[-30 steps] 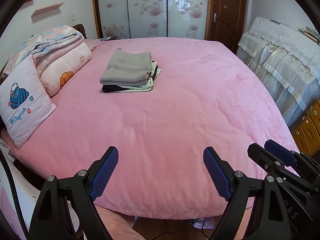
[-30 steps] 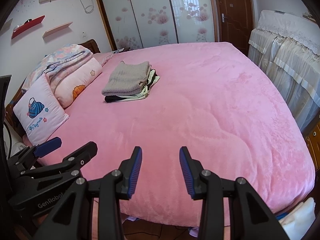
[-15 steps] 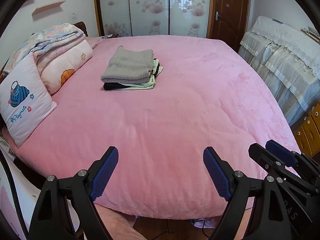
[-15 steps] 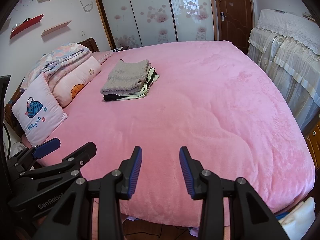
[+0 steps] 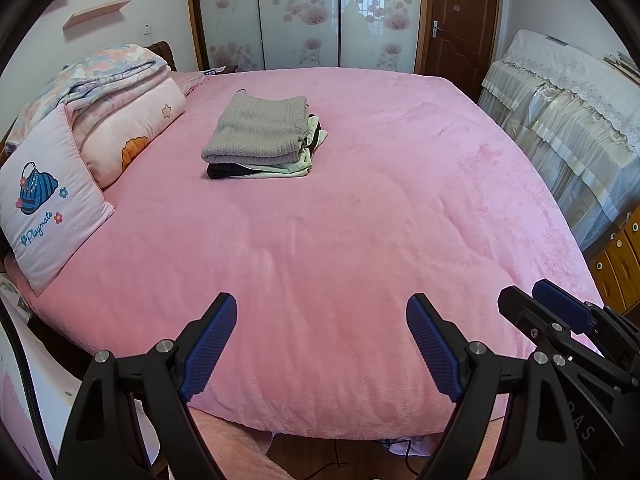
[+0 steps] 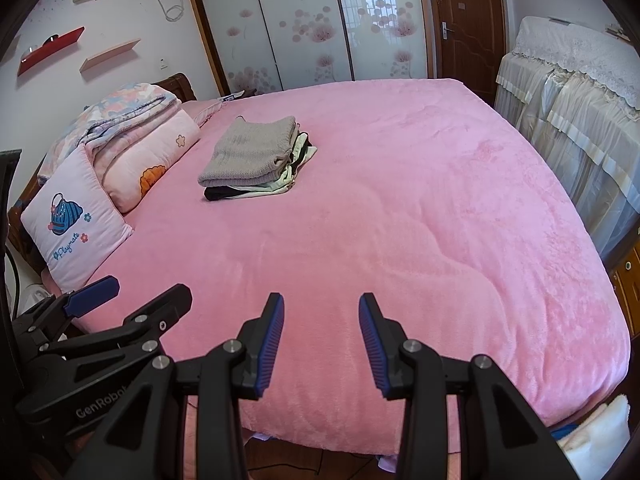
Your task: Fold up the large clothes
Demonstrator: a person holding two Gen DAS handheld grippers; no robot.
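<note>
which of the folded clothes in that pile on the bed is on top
The grey knitted garment tops the pile; a pale green piece and a black one lie beneath it on the pink bedspread.

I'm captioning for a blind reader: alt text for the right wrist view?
A stack of folded clothes, grey sweater on top, sits on a pink bed near pillows. The empty right gripper hangs open above the near edge, the left gripper beside it.
</note>
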